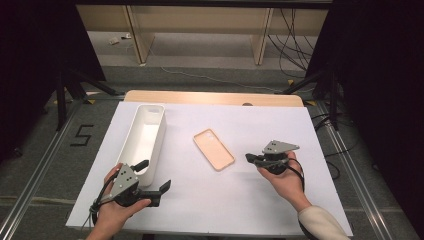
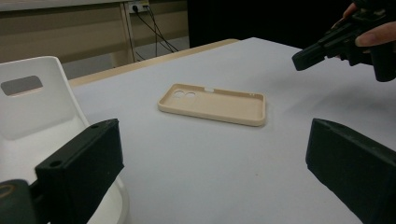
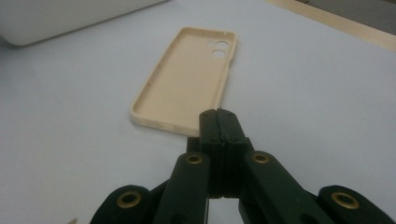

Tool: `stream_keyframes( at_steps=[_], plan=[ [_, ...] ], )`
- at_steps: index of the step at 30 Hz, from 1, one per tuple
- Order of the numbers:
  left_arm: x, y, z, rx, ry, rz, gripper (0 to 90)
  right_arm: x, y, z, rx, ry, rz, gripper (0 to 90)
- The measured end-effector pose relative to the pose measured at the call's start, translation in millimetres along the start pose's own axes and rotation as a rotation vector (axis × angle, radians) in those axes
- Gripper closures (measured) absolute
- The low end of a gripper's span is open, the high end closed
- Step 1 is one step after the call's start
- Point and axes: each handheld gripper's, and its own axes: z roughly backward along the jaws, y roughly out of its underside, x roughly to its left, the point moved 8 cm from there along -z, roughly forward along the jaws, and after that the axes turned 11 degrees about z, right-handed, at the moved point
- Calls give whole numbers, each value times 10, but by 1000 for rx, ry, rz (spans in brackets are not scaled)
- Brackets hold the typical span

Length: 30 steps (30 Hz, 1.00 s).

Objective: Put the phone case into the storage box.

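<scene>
A beige phone case (image 1: pixel 214 149) lies hollow side up on the white table cover, camera holes at its far end. My right gripper (image 1: pixel 248 158) is shut with nothing between its jaws. It points left at the case's near right corner, a short gap away. In the right gripper view the closed tips (image 3: pixel 218 119) sit just before the case (image 3: pixel 187 84). My left gripper (image 1: pixel 154 175) stands open at the front left, beside the near end of a white bin (image 1: pixel 145 137). Its wide jaws frame the case (image 2: pixel 215 103), with the right gripper (image 2: pixel 301 60) beyond.
The long white bin (image 2: pixel 37 107) runs front to back on the table's left side and looks empty. The white cover (image 1: pixel 210 200) spreads over a wooden table whose far edge (image 1: pixel 210 97) shows. Floor cables and black stands lie past the table.
</scene>
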Motion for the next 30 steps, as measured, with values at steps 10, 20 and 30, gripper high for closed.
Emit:
stream_keyframes(
  at_steps=[10, 20, 30],
  plan=[
    [-2, 3, 1, 1, 2, 3, 36, -140, 55, -420, 102, 6, -16, 900],
    [-7, 5, 8, 2, 9, -2, 39, -161, 111, -610, 171, 0, -23, 900],
    [-11, 7, 9, 3, 10, 0, 39, -138, 130, -650, 185, 0, -25, 900]
  ],
)
